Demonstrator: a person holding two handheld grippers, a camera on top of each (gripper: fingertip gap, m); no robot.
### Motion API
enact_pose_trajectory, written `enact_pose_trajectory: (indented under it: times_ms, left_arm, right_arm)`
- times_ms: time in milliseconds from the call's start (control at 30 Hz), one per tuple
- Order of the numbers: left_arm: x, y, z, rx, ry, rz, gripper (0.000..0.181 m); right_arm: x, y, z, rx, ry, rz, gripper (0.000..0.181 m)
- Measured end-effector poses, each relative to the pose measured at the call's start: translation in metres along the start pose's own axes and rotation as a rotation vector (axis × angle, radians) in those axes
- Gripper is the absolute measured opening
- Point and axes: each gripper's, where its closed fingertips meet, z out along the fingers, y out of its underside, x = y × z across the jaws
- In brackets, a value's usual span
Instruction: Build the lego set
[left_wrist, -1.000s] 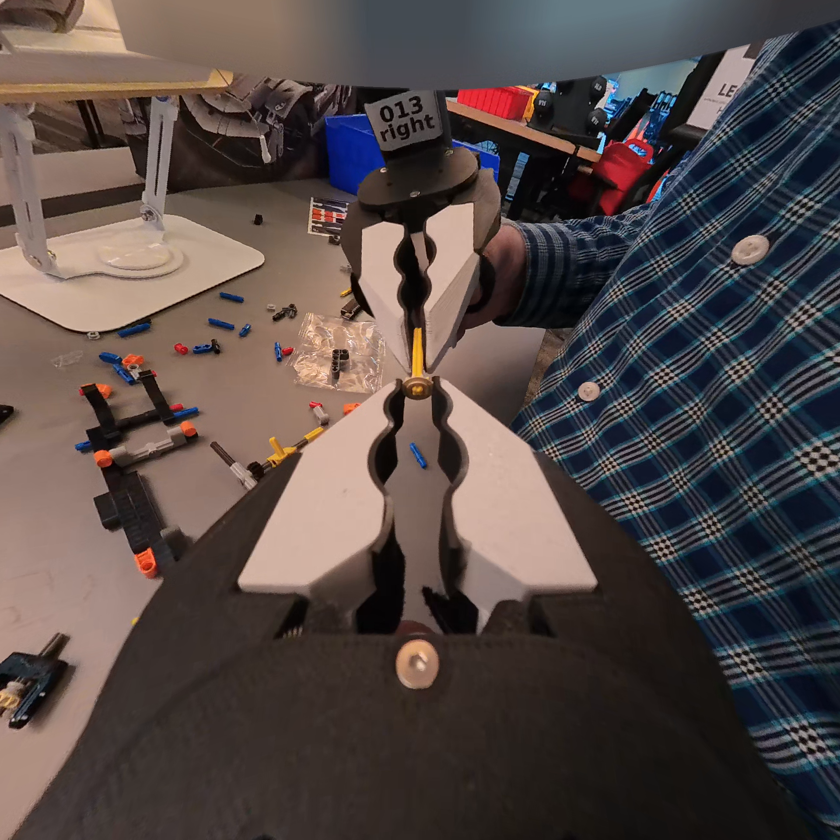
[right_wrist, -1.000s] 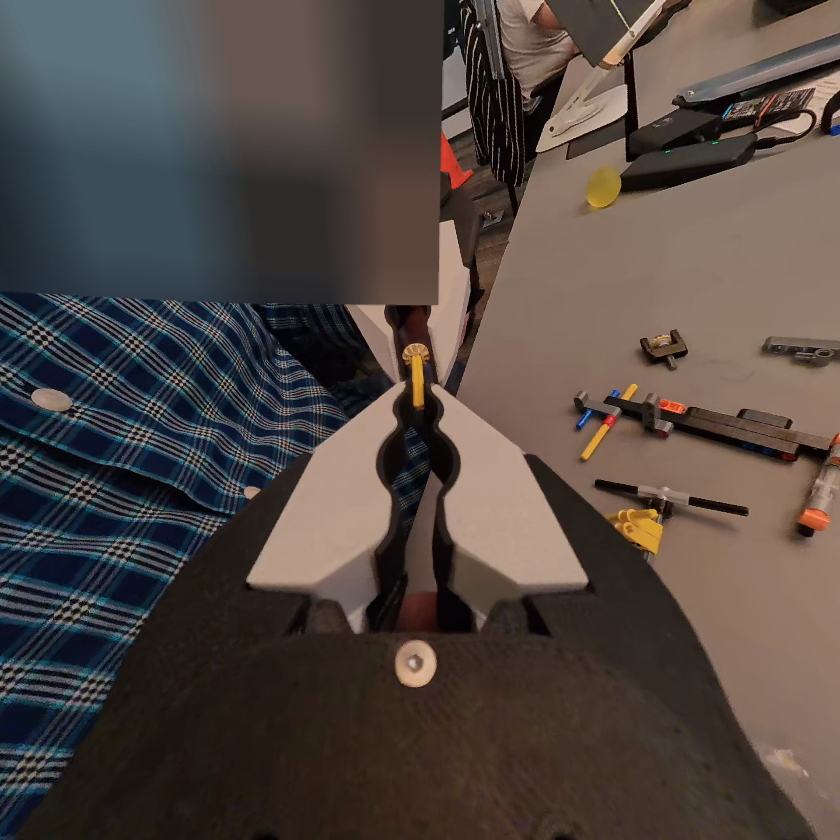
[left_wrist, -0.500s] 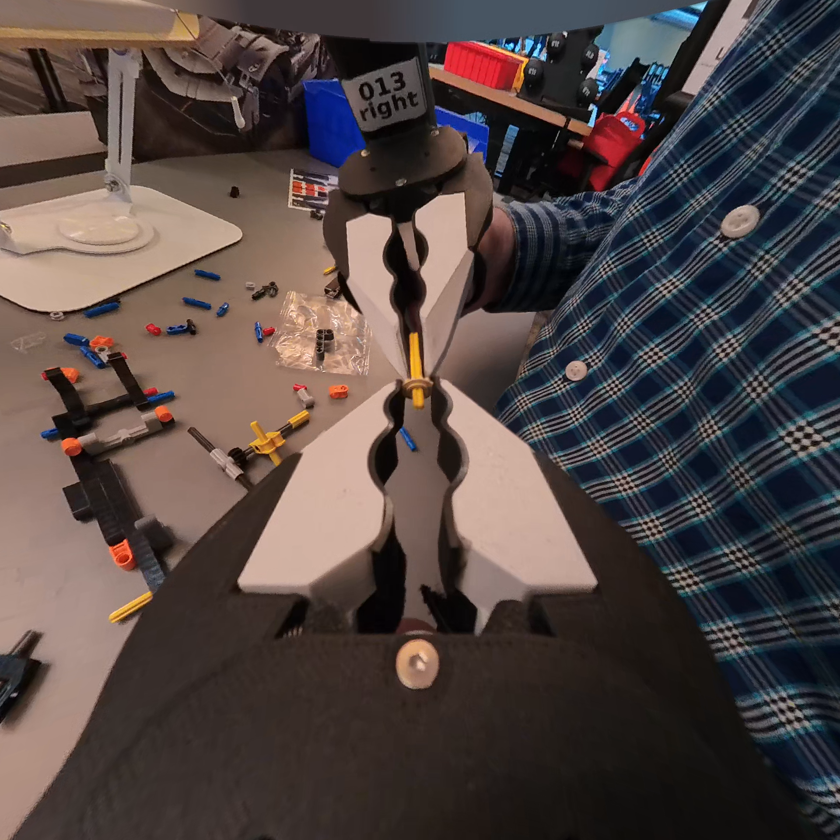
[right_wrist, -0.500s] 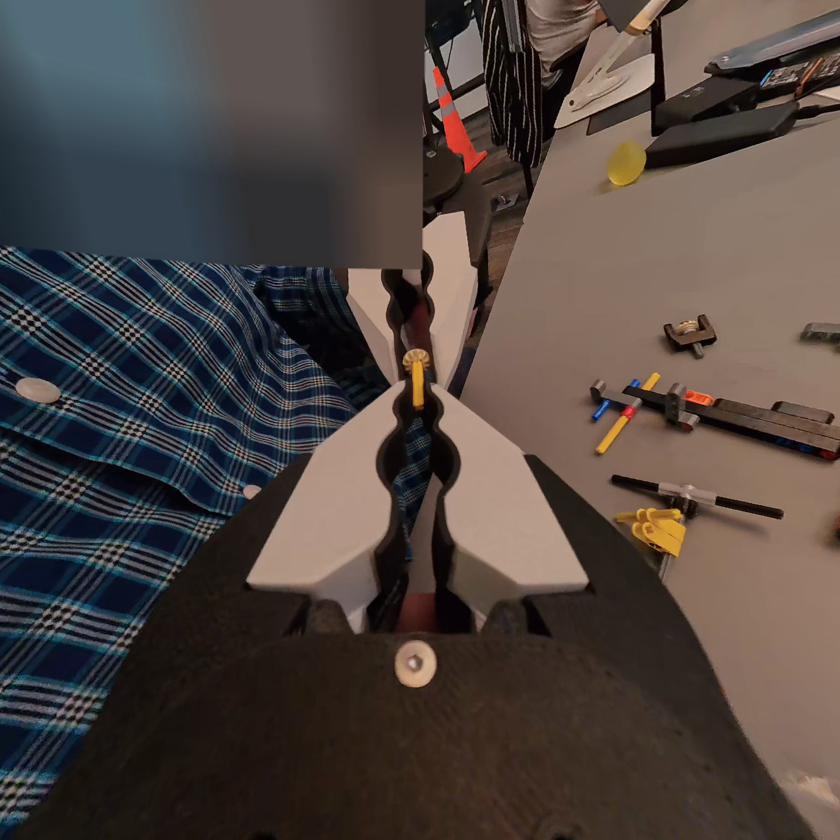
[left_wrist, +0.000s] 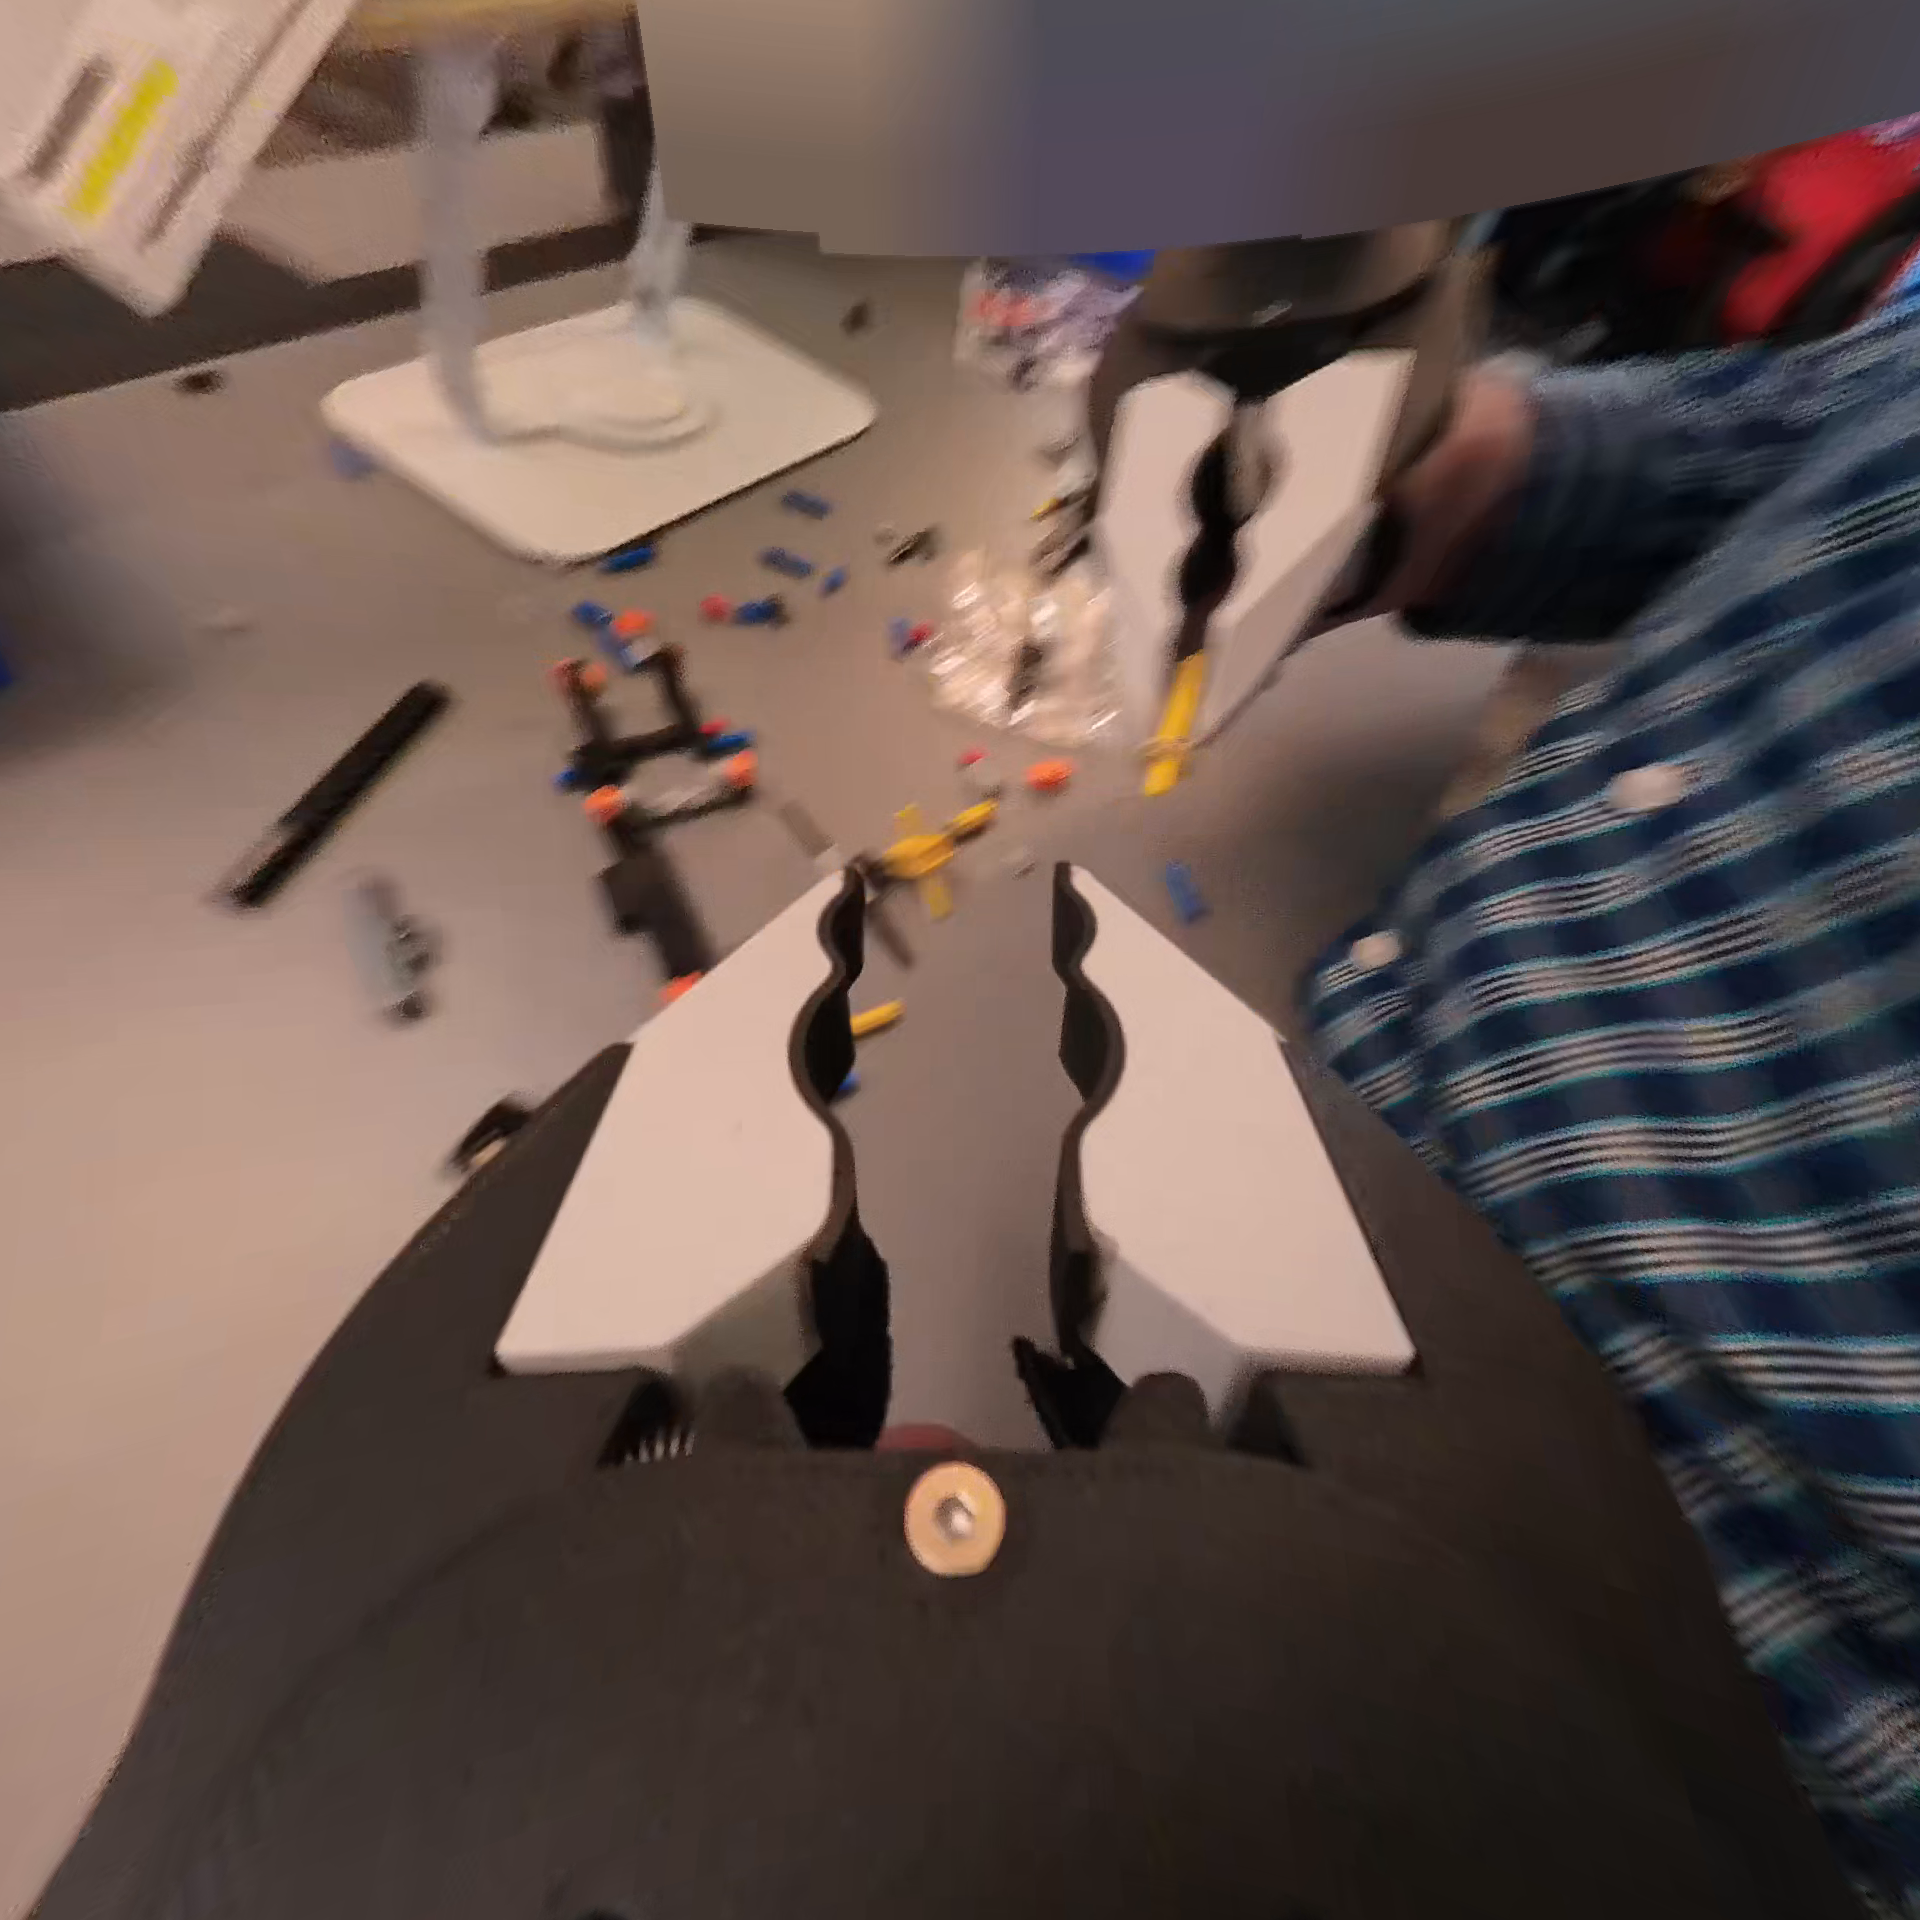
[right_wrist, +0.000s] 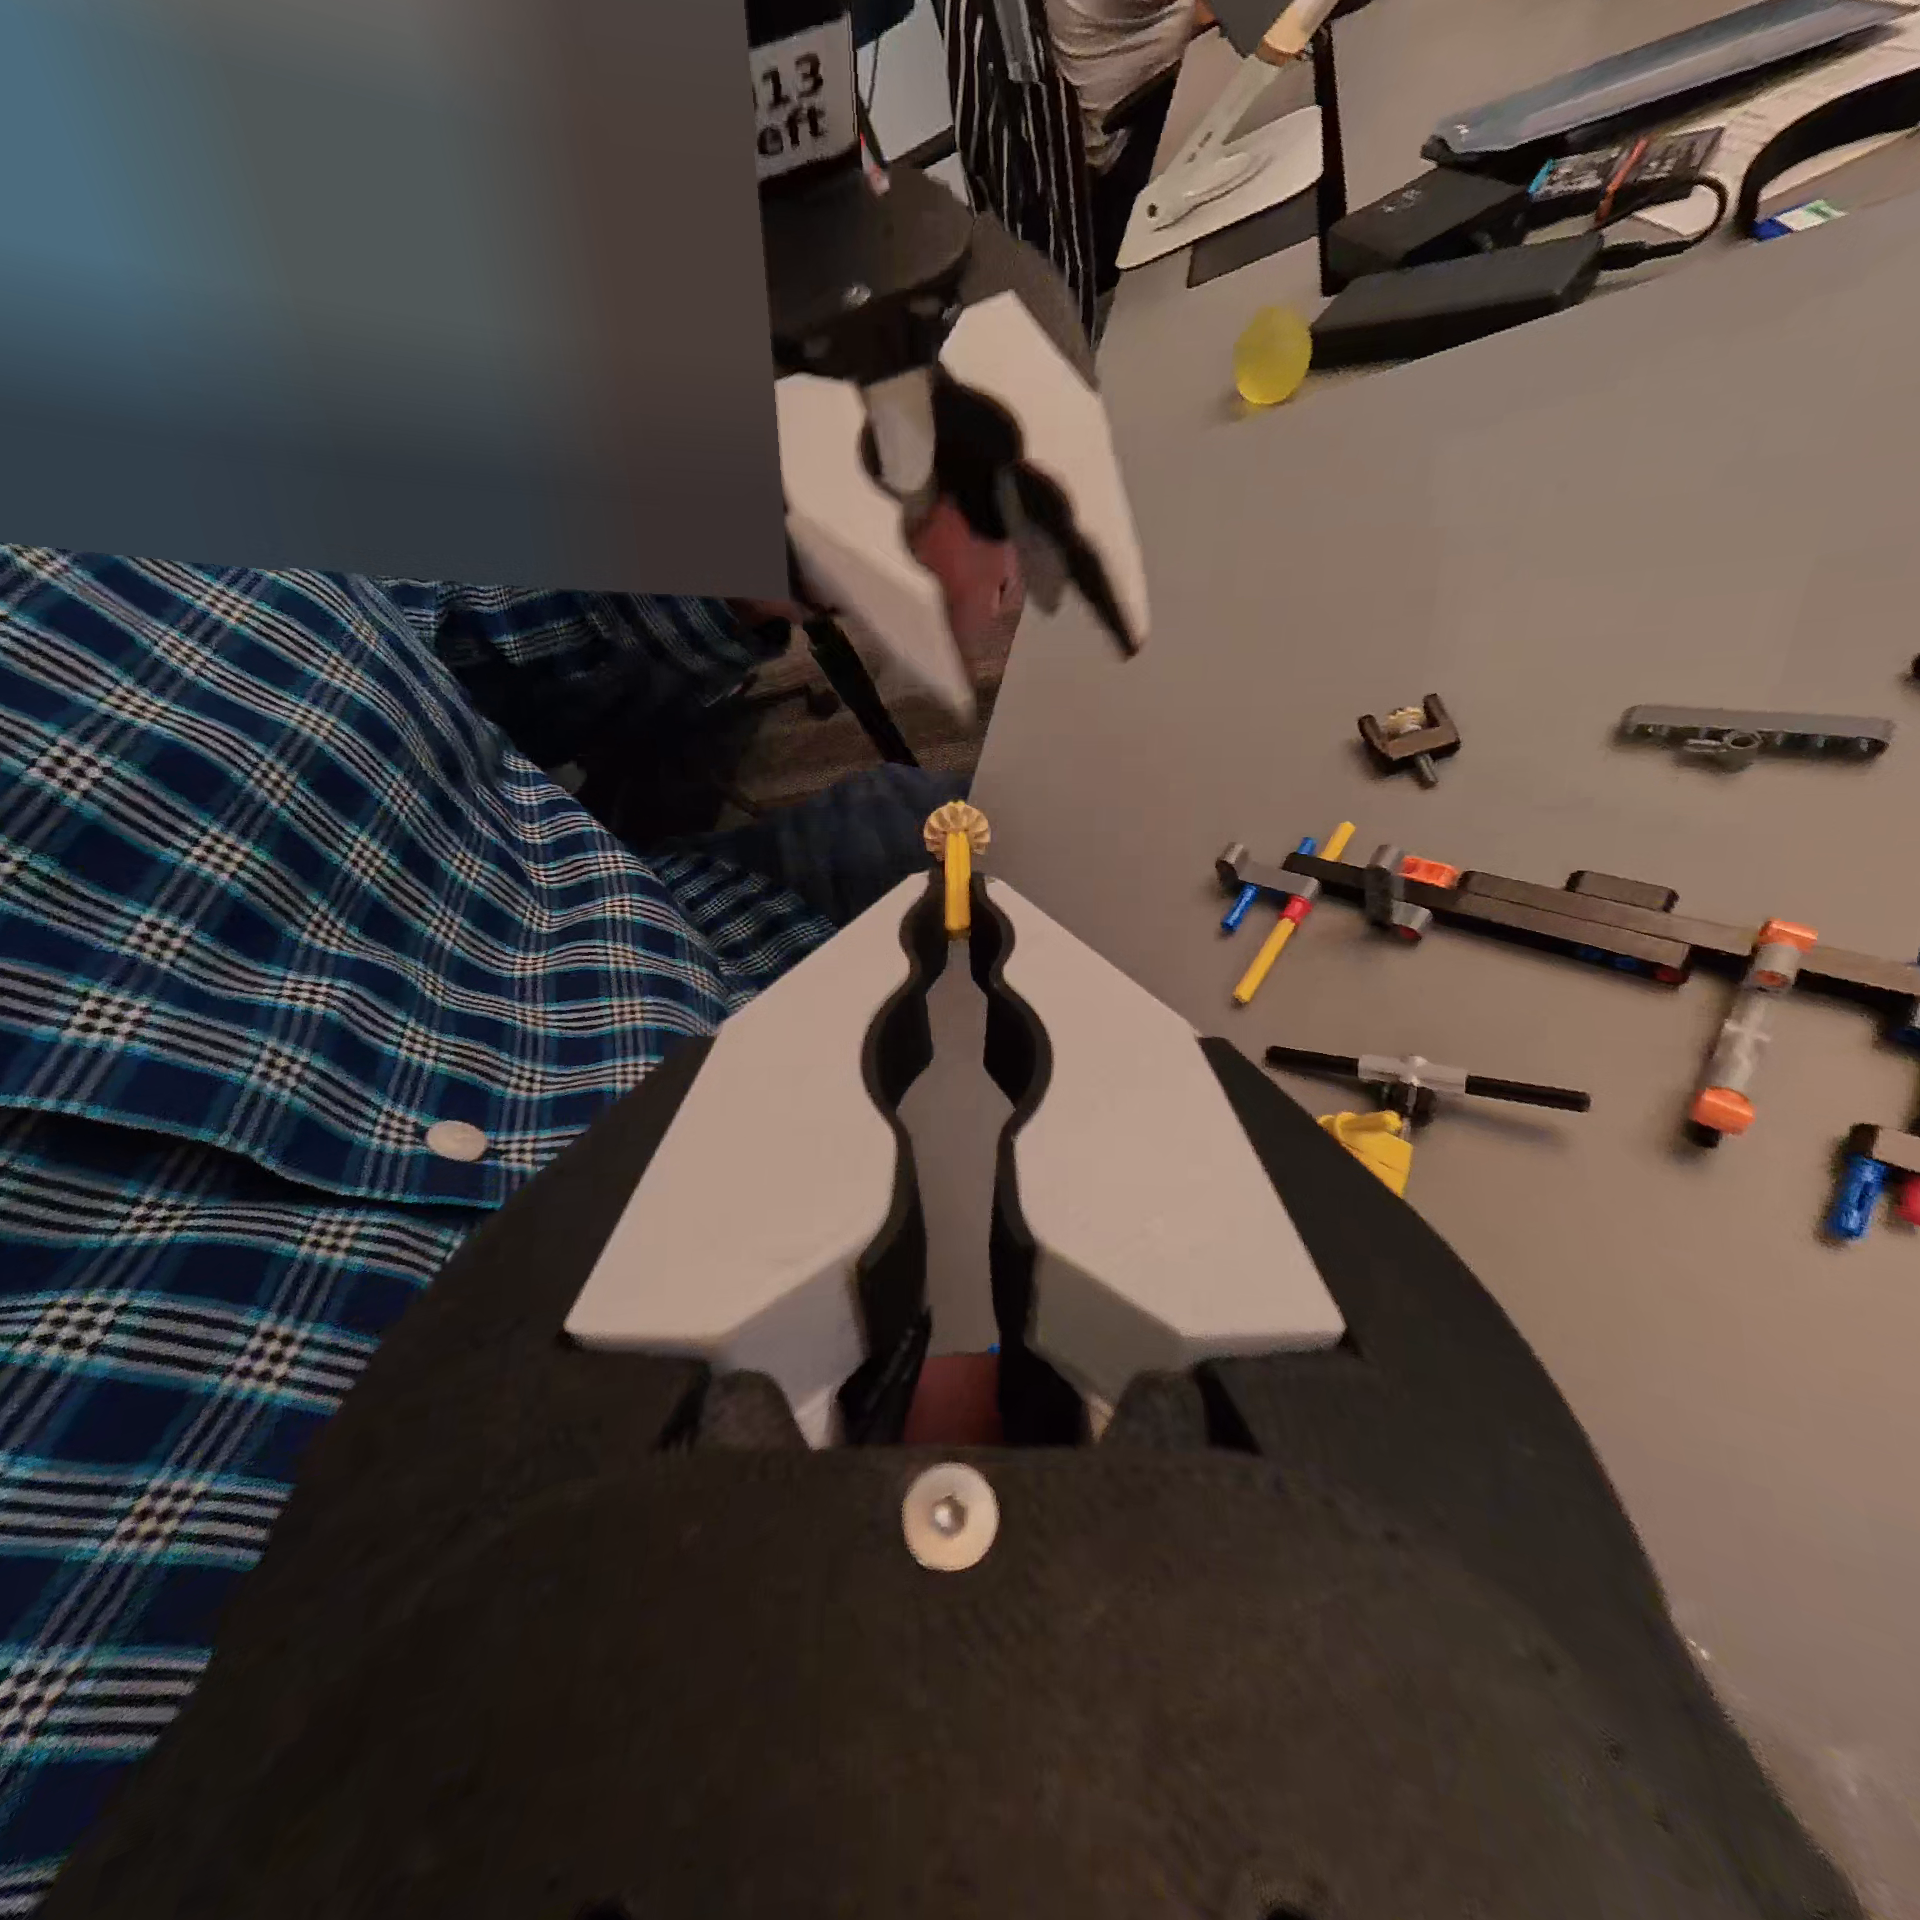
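My right gripper (right_wrist: 957, 894) is shut on a yellow axle (right_wrist: 956, 899) with a small tan gear (right_wrist: 957, 828) on its tip, held in the air in front of a person's plaid shirt. It also shows in the blurred left wrist view (left_wrist: 1179, 717), with the axle (left_wrist: 1174, 727) sticking out below it. My left gripper (left_wrist: 954, 883) is open and empty, above the grey table; in the right wrist view it (right_wrist: 1049, 665) hangs open, up and away from the gear. A black partly built lego frame (left_wrist: 655, 769) lies on the table; it also shows in the right wrist view (right_wrist: 1558, 925).
Loose blue, orange and yellow pieces lie around a clear plastic bag (left_wrist: 1018, 655). A white stand base (left_wrist: 603, 436) is at the back. A black axle with a yellow part (right_wrist: 1413, 1086), a grey beam (right_wrist: 1756, 732) and a small black part (right_wrist: 1408, 738) lie on the table. The gap from one gripper's tips to the other's is roughly 7 cm. Measured from the fingertips, the grey beam (right_wrist: 1756, 732) is 20 cm or so from the left gripper and 25 cm from the right. My left wrist view (left_wrist: 385, 927) looks at it from another angle.
My left gripper has opened, let go of the gear and pulled back to the left. The gear stays on the yellow axle in my right gripper.
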Motion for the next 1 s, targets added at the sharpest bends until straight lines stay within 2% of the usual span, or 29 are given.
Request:
enact_pose_trajectory:
  times_ms: [100,167,233,300,467,667,900,1000]
  left_arm:
    - [-0.05,0.033,-0.01,-0.206,-0.17,0.074,0.047]
    - [-0.077,0.054,-0.013,-0.313,-0.22,0.11,0.055]
    - [-0.1,0.068,-0.012,-0.383,-0.254,0.134,0.061]
    - [-0.112,0.072,-0.008,-0.387,-0.244,0.148,0.061]
    - [-0.126,0.088,0.005,-0.443,-0.181,0.143,0.058]
    - [-0.119,0.096,0.017,-0.437,-0.119,0.144,0.025]
    - [-0.113,0.093,0.022,-0.412,-0.13,0.159,0.024]
    - [-0.111,0.092,0.018,-0.454,-0.139,0.196,0.023]
  right_arm:
    - [0.002,0.002,0.005,-0.014,0.012,0.008,0.002]
    - [0.002,0.003,0.009,-0.021,0.011,0.006,0.002]
    - [0.004,0.002,0.009,-0.015,0.017,0.01,0.002]
    - [0.005,0.0,0.009,-0.01,0.02,0.013,0.001]
    - [0.006,0.001,0.011,-0.007,0.019,0.022,0.001]
    - [0.011,0.002,0.013,-0.001,0.015,0.034,0.001]
    - [0.016,0.004,0.012,0.001,0.026,0.038,0.001]
    - [0.016,0.004,0.011,0.003,0.032,0.04,0.001]
